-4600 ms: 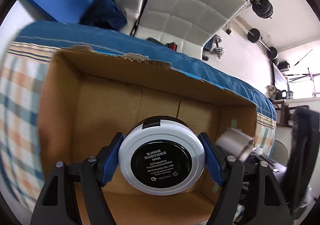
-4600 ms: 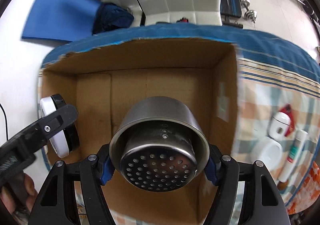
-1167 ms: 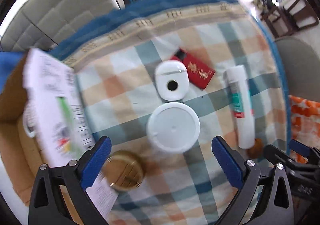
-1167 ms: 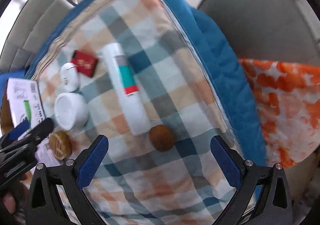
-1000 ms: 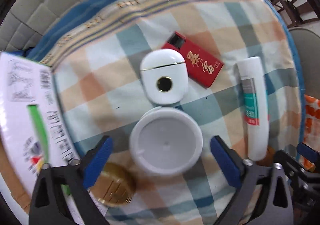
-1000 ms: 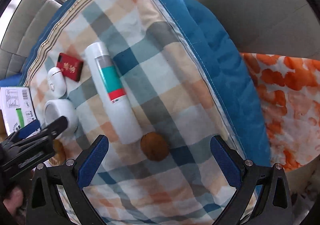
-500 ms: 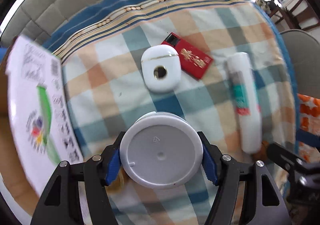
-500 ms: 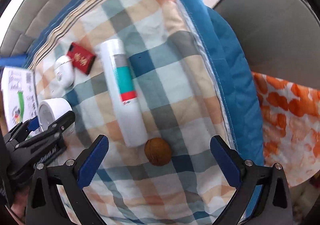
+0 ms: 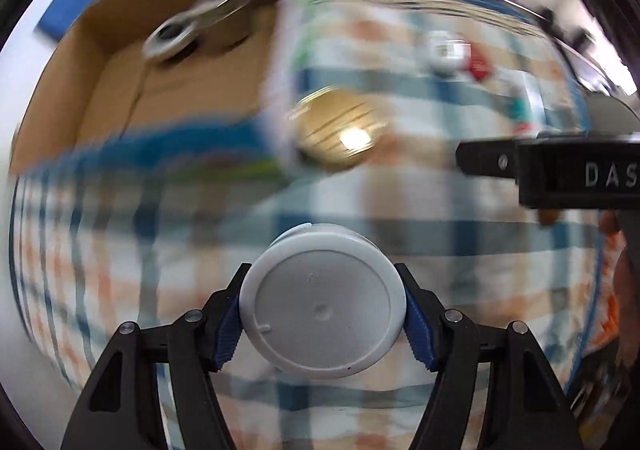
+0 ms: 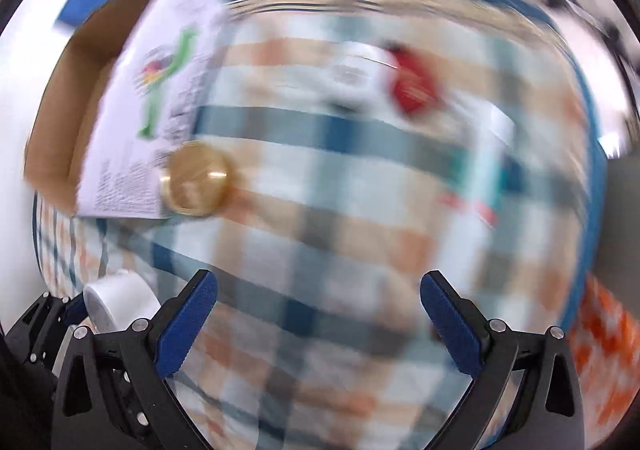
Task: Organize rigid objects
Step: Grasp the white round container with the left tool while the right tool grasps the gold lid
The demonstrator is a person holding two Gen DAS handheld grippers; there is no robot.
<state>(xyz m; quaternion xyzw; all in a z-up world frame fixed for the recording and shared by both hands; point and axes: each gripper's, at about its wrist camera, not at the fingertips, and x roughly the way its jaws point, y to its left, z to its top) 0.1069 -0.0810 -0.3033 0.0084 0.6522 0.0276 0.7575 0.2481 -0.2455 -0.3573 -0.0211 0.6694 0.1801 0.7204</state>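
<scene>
My left gripper [image 9: 322,324] is shut on a round white jar [image 9: 322,300] and holds it above the checked cloth; the jar also shows in the right wrist view [image 10: 120,304]. My right gripper [image 10: 318,316] is open and empty over the cloth. A cardboard box [image 9: 132,97] stands at the left with a steel strainer cup [image 9: 200,25] inside. A gold lid [image 10: 196,179] lies beside the box's white flap [image 10: 160,101]. A white case [image 10: 352,73], a red card box [image 10: 412,85] and a white tube [image 10: 488,165] lie further back, blurred.
The checked cloth [image 10: 320,234] covers the surface, with a blue edge [image 10: 592,153] at the right. An orange patterned cloth [image 10: 600,334] lies beyond it at the lower right. Both views are motion-blurred.
My left gripper has lifted the white jar and swung left toward the box. My right gripper, still open, has swung left too; the brown ball has left its view.
</scene>
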